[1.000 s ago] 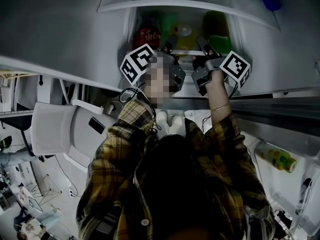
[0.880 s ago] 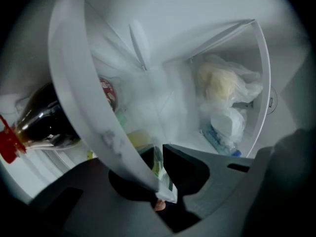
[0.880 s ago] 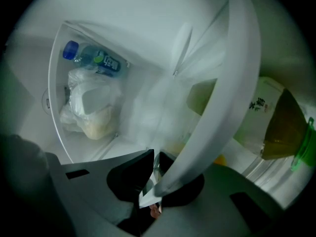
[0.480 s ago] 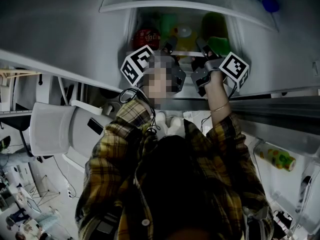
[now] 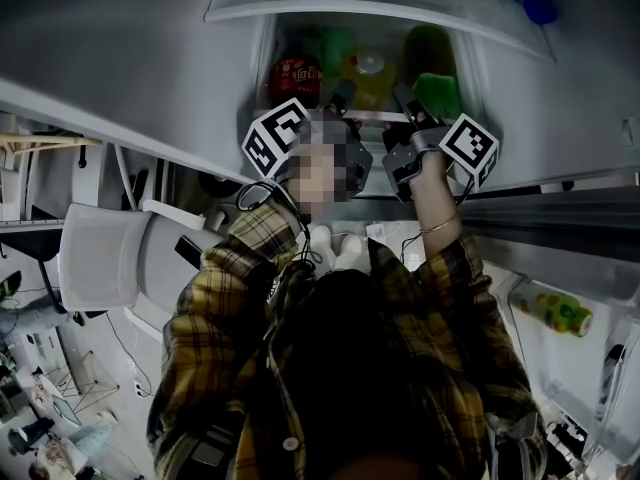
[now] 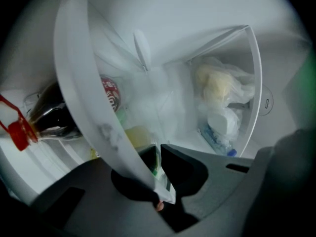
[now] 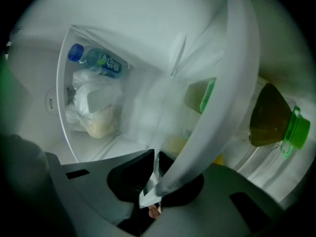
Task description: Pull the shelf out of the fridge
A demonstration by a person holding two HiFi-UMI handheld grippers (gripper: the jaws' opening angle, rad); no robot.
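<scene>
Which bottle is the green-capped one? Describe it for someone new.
Inside the open fridge, find the white shelf edge. Behind it, on the right, is a bottle of olive-brown liquid. Its bright green cap sets it apart from the red-capped dark bottle on the left.

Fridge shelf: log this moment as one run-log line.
left tongs: just closing, shut on shelf | right tongs: just closing, shut on shelf | shelf: inside fridge

One fridge (image 5: 330, 10), one shelf (image 6: 89, 107), one person (image 5: 340, 368), one chair (image 5: 100, 258).
</scene>
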